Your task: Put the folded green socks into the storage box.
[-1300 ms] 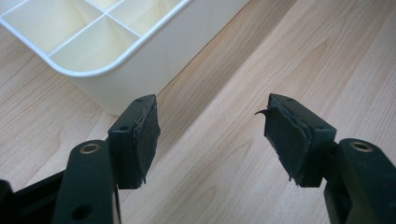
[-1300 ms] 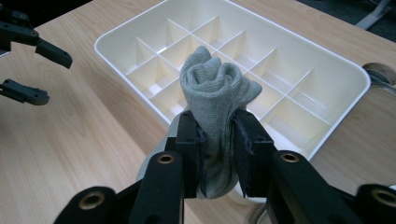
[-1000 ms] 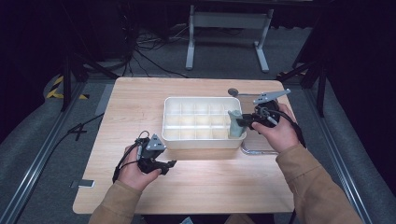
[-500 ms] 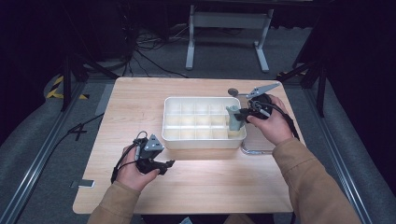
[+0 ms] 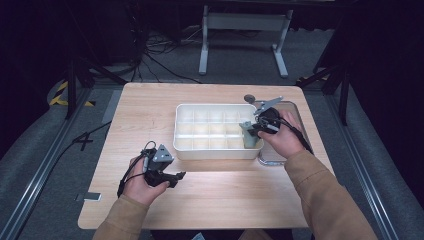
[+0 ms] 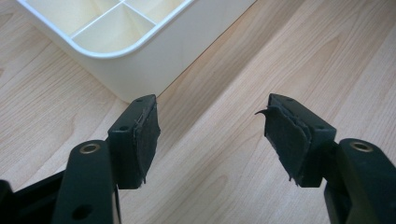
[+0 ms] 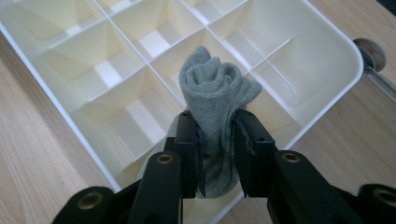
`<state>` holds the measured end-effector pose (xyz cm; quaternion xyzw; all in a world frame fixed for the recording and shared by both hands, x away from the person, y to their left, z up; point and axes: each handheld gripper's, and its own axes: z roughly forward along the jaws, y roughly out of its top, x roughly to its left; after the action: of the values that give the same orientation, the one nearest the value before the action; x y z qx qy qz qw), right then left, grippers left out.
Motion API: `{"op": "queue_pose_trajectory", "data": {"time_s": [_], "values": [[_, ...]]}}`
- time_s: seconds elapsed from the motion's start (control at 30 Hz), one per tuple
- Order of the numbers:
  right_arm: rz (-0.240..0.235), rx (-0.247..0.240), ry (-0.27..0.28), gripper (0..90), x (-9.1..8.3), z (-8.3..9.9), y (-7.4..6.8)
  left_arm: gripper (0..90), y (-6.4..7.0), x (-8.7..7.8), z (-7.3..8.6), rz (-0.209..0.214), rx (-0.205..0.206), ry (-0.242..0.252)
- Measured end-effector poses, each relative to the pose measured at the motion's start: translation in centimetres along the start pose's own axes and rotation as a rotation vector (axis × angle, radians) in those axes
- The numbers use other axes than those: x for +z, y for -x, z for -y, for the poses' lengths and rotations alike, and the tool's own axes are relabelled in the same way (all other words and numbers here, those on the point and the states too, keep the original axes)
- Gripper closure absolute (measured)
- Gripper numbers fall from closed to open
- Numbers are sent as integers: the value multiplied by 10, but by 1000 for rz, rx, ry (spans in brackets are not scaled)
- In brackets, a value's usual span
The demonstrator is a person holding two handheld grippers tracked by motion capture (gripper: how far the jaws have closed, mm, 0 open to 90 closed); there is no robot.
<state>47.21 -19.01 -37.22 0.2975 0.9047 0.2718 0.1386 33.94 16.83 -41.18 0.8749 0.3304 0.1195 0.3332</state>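
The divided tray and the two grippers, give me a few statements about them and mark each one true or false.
1. The right gripper is shut on a rolled grey sock. True.
2. The left gripper holds a sock as well. False: its jaws stand open with nothing between them, over bare wood of the table.
3. The white divided tray already has socks in several compartments. False: the compartments in view are empty.
4. The sock is held over the tray's right end, seen from the high view. True.
5. The left gripper sits near a rounded corner of the tray. True.
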Motion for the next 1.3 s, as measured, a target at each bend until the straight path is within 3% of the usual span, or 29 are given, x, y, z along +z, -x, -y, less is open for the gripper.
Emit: {"op": "queue_pose_trajectory", "data": {"time_s": [0.33, 0.5, 0.7, 0.8, 1.07, 1.3], "values": [[6, -16, -90, 729, 17, 8, -6, 354, -1, -1, 1, -4, -8, 8], [-7, 4, -111, 732, 20, 9, -8, 350, -1, -2, 4, -11, -5, 2], [-39, 16, -204, 740, 28, 10, -8, 348, -1, -6, 11, -23, -19, -7], [-43, 26, -223, 741, 30, 9, -7, 347, -2, -8, 15, -30, -30, -6], [-43, 4, -327, 742, 40, 2, -6, 342, -3, -13, 23, -50, -40, -17], [-26, -28, -385, 730, 47, -4, -10, 339, -3, -16, 28, -55, -46, -18]]}}
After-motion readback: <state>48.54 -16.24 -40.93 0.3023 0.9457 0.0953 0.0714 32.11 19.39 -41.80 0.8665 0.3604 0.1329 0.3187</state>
